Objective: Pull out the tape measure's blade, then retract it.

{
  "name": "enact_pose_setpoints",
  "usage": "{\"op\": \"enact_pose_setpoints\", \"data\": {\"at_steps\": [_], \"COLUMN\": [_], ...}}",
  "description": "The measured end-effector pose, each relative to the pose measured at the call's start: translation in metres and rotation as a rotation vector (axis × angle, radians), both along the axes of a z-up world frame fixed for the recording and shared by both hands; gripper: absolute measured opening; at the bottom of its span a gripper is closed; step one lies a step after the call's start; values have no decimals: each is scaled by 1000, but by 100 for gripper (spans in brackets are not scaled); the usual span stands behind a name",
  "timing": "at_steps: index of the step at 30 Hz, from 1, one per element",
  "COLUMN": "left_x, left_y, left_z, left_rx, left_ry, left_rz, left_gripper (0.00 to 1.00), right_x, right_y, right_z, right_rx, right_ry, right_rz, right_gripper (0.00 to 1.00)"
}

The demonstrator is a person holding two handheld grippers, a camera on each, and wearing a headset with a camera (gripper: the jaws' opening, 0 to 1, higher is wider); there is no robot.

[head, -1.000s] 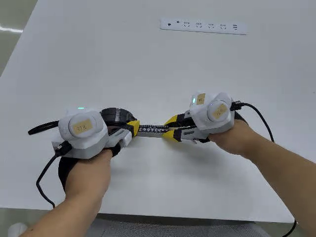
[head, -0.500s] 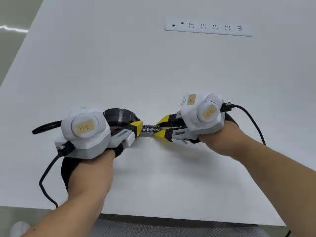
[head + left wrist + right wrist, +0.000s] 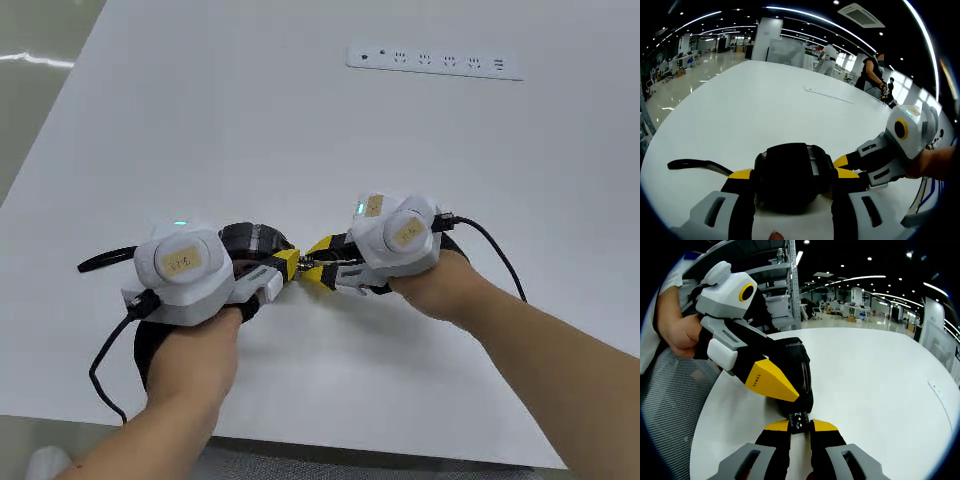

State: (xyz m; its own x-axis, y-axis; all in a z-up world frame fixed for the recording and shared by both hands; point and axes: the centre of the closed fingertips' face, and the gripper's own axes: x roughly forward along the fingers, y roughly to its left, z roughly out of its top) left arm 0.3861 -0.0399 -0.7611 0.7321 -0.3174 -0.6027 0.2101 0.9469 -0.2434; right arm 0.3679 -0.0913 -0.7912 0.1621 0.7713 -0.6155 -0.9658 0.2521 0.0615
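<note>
Pinches the blade (image 3: pixel 800 420) between two yellow-tipped fingers (image 3: pixel 777 426) of the right gripper (image 3: pixel 801 426), drawn nearly together on it. Clamps the black case of the tape measure (image 3: pixel 792 172) across its sides in the left gripper (image 3: pixel 794 175). Leaves a short stub of blade, numerals legible, between case mouth and right fingertips. Sets both grippers nose to nose, just beside each other, low at the white table (image 3: pixel 300 130), near its front edge. Trails a black strap (image 3: pixel 690 164) leftward from the case. Lists a white power strip (image 3: pixel 435 60) well apart, far side.
</note>
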Motion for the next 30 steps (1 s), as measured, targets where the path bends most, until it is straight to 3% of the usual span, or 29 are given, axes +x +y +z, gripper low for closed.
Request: {"op": "enact_pose_setpoints", "data": {"at_steps": [13, 18, 28, 30], "left_x": [-1, -1, -4, -6], "left_y": [-1, -1, 2, 3], "left_z": [1, 2, 6, 10], "left_rx": [-3, -9, -8, 5], "left_ry": [-2, 1, -6, -21], "left_rz": [-15, -26, -36, -55], "left_gripper": [59, 60, 63, 64], "right_x": [-1, 1, -4, -6], "right_y": [-1, -3, -6, -10], "right_z": [0, 5, 8, 12], "right_rx": [11, 25, 24, 29], "right_ry": [32, 48, 46, 39], "right_rz": [-41, -74, -81, -92], "right_gripper": [15, 26, 26, 27]}}
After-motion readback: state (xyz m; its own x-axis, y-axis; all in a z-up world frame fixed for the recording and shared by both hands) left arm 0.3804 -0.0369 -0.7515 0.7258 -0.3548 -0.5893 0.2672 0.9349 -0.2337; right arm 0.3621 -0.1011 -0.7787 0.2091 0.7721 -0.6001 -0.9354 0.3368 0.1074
